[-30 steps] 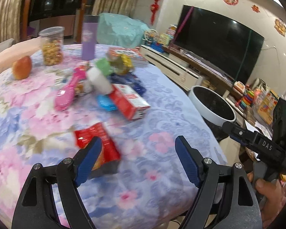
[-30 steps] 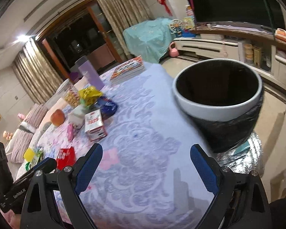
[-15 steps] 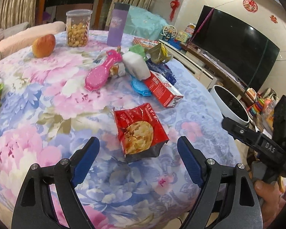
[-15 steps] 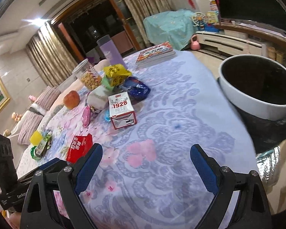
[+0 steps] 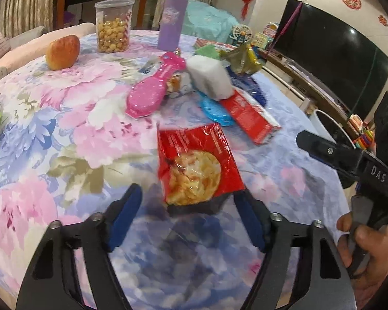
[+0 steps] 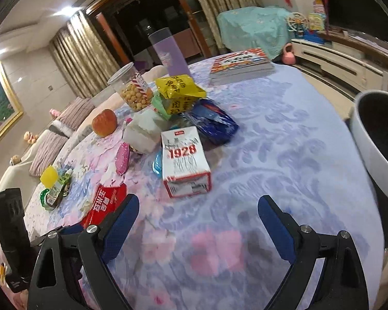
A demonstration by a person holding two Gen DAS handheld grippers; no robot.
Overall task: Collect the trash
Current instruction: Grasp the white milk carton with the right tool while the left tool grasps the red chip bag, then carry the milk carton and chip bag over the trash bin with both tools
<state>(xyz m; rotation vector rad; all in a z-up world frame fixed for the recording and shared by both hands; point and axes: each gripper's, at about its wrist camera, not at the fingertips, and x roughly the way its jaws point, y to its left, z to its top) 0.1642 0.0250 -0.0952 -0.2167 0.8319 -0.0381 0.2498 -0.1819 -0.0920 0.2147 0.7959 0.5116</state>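
A red snack packet (image 5: pixel 194 165) lies flat on the floral tablecloth, its near end just between the blue pads of my open left gripper (image 5: pixel 188 206). In the right wrist view the same packet (image 6: pixel 104 201) shows at lower left, partly behind my fingers. My right gripper (image 6: pixel 196 211) hangs open over bare cloth, a little short of a red-and-white carton marked 1928 (image 6: pixel 183 160). Behind the carton sit a blue wrapper (image 6: pixel 212 124), a yellow packet (image 6: pixel 178 93) and a white block (image 6: pixel 142 134). A white-rimmed bin (image 6: pixel 375 139) stands at the right, off the table's edge.
An apple (image 5: pixel 62 51), a jar of snacks (image 5: pixel 113 25), a purple tumbler (image 5: pixel 172 18) and a pink brush (image 5: pixel 152 93) sit farther back. Books (image 6: pixel 240 64) lie at the far side. A hand (image 5: pixel 367 245) holds the right tool. A TV and low cabinet stand right.
My left gripper has come forward and down over the red packet, which now reaches between its pads. The right gripper has swung left, away from the bin, toward the 1928 carton.
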